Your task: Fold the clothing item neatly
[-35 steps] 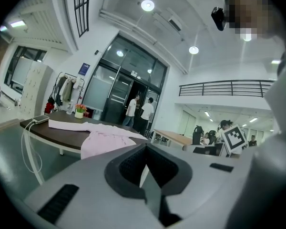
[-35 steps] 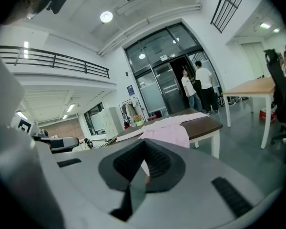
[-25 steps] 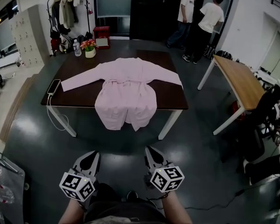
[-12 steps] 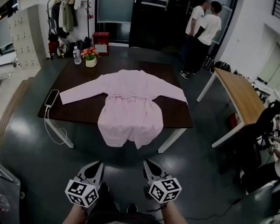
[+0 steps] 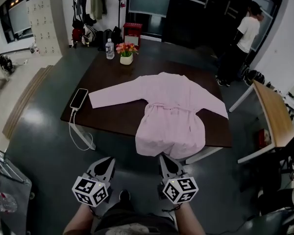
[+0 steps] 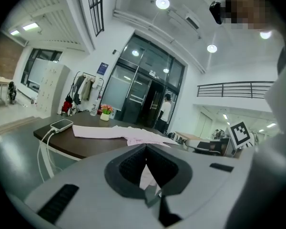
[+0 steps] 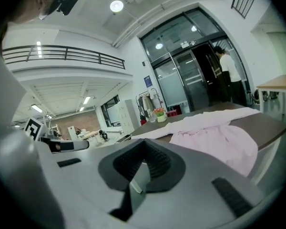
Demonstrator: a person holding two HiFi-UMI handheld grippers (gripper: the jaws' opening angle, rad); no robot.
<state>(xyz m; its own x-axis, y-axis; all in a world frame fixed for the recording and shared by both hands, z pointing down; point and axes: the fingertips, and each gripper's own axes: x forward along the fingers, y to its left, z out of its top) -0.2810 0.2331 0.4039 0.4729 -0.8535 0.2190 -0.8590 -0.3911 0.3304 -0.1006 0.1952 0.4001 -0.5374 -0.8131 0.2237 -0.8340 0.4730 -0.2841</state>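
The left gripper and the right gripper are held side by side low over the dark floor, short of the table, both pointing toward it. In the left gripper view the jaws of the left gripper are pressed together with nothing between them. The right gripper view shows the same of the right gripper: jaws closed, empty.

The pink clothing item lies spread on the table with both sleeves stretched out to the sides. Its hem hangs over the near edge, just ahead of the right gripper.

A phone lies at the table's left edge, and a white cable loops down from it. At the far end a small white pot holds flowers. A clear bottle stands beside it; what it contains cannot be made out.

Only the head view shows the hanging hem, a red box on the floor and a wooden side table at the right. A person stands by the dark doors. The left gripper view alone shows the ceiling lights and the right gripper's marker cube. The right gripper view adds a balcony railing.
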